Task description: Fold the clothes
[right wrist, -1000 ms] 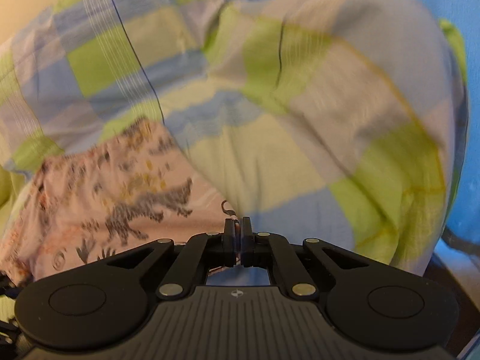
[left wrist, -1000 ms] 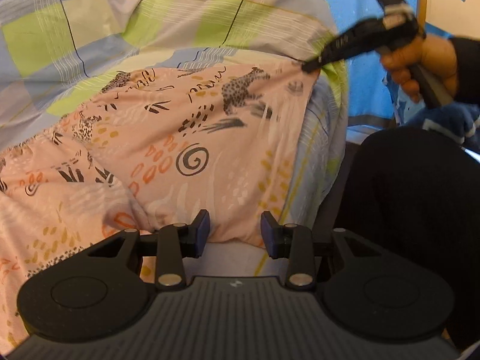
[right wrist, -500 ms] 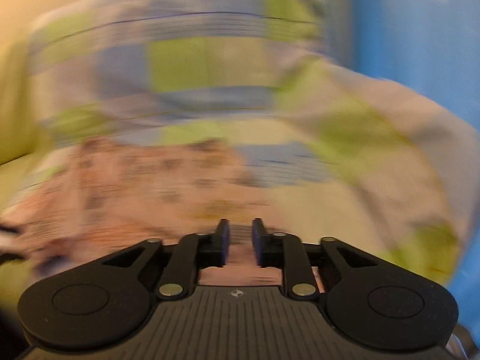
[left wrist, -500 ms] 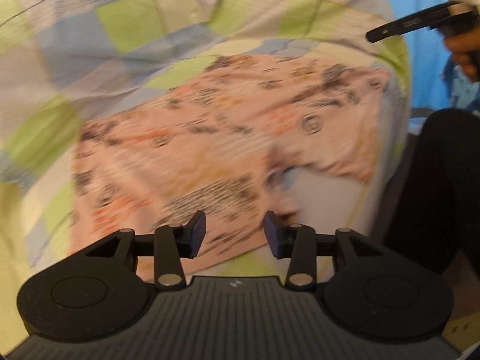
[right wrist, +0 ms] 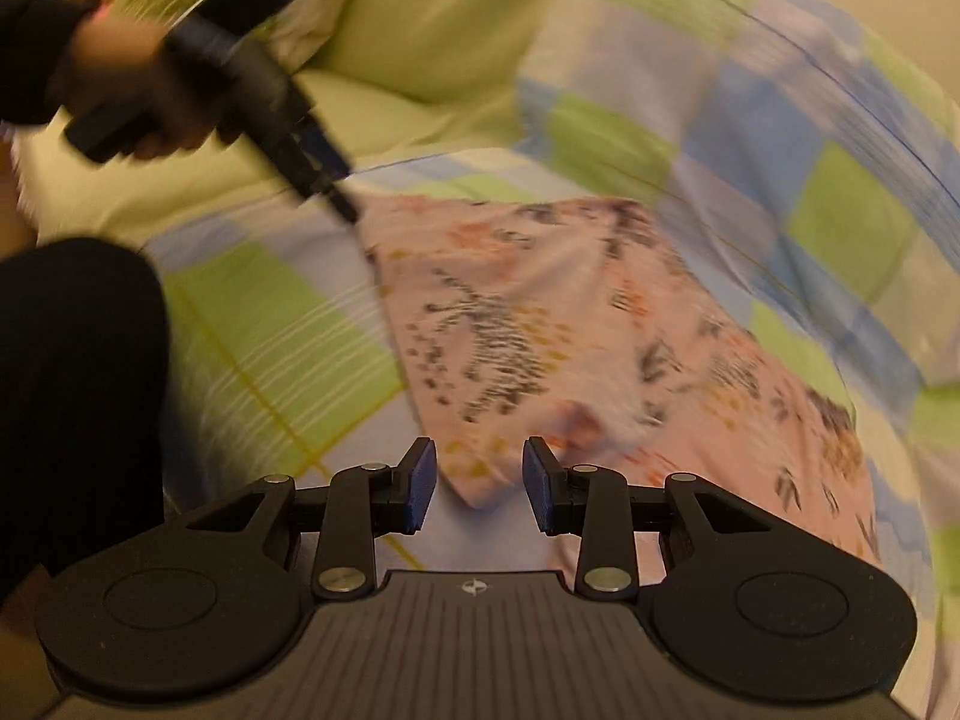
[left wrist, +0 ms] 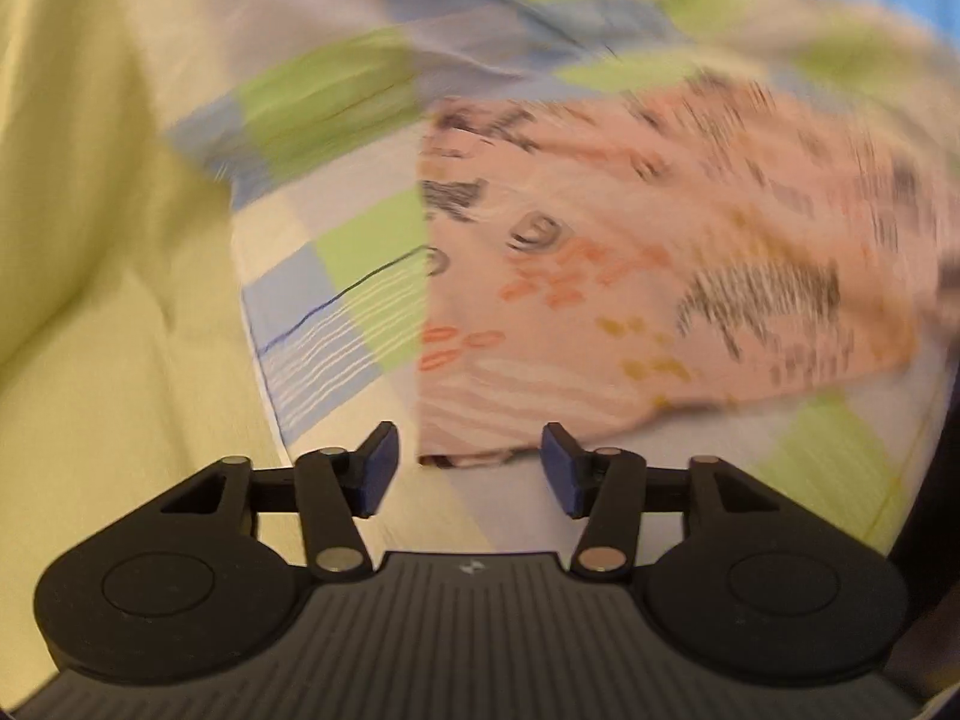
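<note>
- My left gripper [left wrist: 468, 468] has its jaws spread wide with nothing between them; the near corner of the pink patterned garment [left wrist: 648, 276] lies just ahead of the gap, not touched by either pad.
- My right gripper [right wrist: 477, 489] is likewise parted and holds nothing; a folded corner of the same garment [right wrist: 576, 324] sits between and just beyond its fingertips.
- From the right wrist view I see the left gripper [right wrist: 345, 207] up to my left, gripped by a hand [right wrist: 129, 96], its tip at the garment's far corner; blur hides whether it touches.
- The garment rests on a checked blue-and-green bedsheet [right wrist: 750, 120].
</note>
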`<state>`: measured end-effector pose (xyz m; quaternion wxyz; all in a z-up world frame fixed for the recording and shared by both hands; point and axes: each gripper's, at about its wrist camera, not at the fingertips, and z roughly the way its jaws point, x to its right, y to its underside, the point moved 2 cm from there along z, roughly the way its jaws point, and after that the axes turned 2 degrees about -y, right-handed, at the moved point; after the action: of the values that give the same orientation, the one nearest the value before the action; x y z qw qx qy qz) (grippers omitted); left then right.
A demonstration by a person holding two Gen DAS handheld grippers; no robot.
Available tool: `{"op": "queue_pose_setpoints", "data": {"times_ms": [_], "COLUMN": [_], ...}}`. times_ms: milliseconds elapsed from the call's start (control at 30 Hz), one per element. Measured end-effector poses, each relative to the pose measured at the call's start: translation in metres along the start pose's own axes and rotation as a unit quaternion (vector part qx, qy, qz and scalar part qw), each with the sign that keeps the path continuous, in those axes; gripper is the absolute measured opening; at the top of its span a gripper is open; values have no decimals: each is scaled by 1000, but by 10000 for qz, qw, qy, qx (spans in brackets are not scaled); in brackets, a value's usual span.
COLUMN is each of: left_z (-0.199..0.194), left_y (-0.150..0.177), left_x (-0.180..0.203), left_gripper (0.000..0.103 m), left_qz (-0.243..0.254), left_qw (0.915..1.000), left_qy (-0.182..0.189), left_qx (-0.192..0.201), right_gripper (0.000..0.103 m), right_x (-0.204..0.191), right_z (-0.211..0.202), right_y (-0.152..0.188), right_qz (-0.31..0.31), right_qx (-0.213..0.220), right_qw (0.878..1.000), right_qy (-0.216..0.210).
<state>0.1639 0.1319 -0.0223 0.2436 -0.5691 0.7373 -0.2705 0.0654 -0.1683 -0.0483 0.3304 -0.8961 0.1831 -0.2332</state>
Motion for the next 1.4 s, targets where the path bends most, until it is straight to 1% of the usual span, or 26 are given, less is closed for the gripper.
{"op": "queue_pose_setpoints", "data": {"times_ms": [100,133,200,233,267,300,333,367,467,567,633,700,733,767,833,933,967,1000,1067,1133,1200,1233,1267,1333,1367,1400], "left_z": [7,11,16,19,19,20,20,20,20,10,-2,-14,-17,-18,-17,-12,-9,-7,-3,-2,-4,-7,-9,-13,-15,-16], "left_y": [-3,-4,-2,-1,-1,-2,-3,-2,2,1,-2,-5,-6,-7,-8,-5,-4,-3,1,4,6,8,9,11,12,13], "left_x": [-27,-32,-35,-37,-36,-35,-34,-35,-37,-42,-50,-59,-62,-64,-64,-61,-62,-62,-64,-65,-66,-67,-68,-69,-67,-66], "left_gripper": [56,51,44,43,41,34,13,3,3,2,2,2,2,2,2,2,2,3,3,4,4,4,4,9,11,16], "left_qz": [-997,-1221,-1471,-1587,-1569,-1541,-1515,-1560,-1730,-1679,-1657,-1638,-1619,-1611,-1558,-1489,-1494,-1500,-1486,-1464,-1348,-1327,-1353,-1351,-1292,-1252], "left_qw": [9937,9903,9854,9827,9827,9832,9836,9829,9797,9819,9830,9840,9845,9846,9857,9872,9873,9873,9877,9886,9907,9910,9905,9905,9913,9918], "left_qy": [514,661,842,928,964,963,957,968,1011,875,762,644,613,611,592,545,532,520,478,355,191,179,221,259,251,247], "left_qx": [-41,-85,-179,-225,-219,-199,-179,-153,-72,88,192,295,295,289,240,168,135,92,30,-23,-50,-57,-64,-77,-77,-77], "right_gripper": [35,35,36,39,44,45,46,46,46,46,44,31,18,13,9,8,2,0,0,0,0,11,27,41,41,41], "right_x": [-16,-19,-27,-29,-29,-29,-30,-31,-39,-47,-48,-47,-46,-45,-46,-48,-49,-49,-52,-58,-60,-61,-62,-65,-67,-70], "right_z": [11,14,20,22,24,27,31,34,41,49,53,56,58,60,60,53,49,44,37,32,32,34,36,40,44,47], "right_y": [2,5,10,14,18,21,23,25,29,31,29,26,24,21,15,5,1,-2,-6,-3,0,2,5,10,13,17], "right_qz": [-698,-963,-1447,-1649,-1816,-1941,-2063,-2181,-2697,-3278,-3467,-3341,-3244,-3145,-2935,-2466,-2280,-2092,-1914,-2033,-2236,-2429,-2621,-3031,-3291,-3556], "right_qx": [-164,-230,-356,-406,-467,-540,-607,-666,-631,-548,-514,-539,-557,-553,-484,-353,-314,-283,-246,-250,-257,-278,-299,-361,-420,-466], "right_qw": [9971,9944,9870,9827,9788,9755,9723,9692,9549,9342,9270,9328,9370,9410,9488,9646,9701,9754,9802,9776,9722,9668,9608,9470,9377,9272], "right_qy": [264,378,602,734,830,883,918,930,1069,1294,1336,1237,1171,1120,1062,862,764,639,435,474,647,748,848,1005,1032,1085]}}
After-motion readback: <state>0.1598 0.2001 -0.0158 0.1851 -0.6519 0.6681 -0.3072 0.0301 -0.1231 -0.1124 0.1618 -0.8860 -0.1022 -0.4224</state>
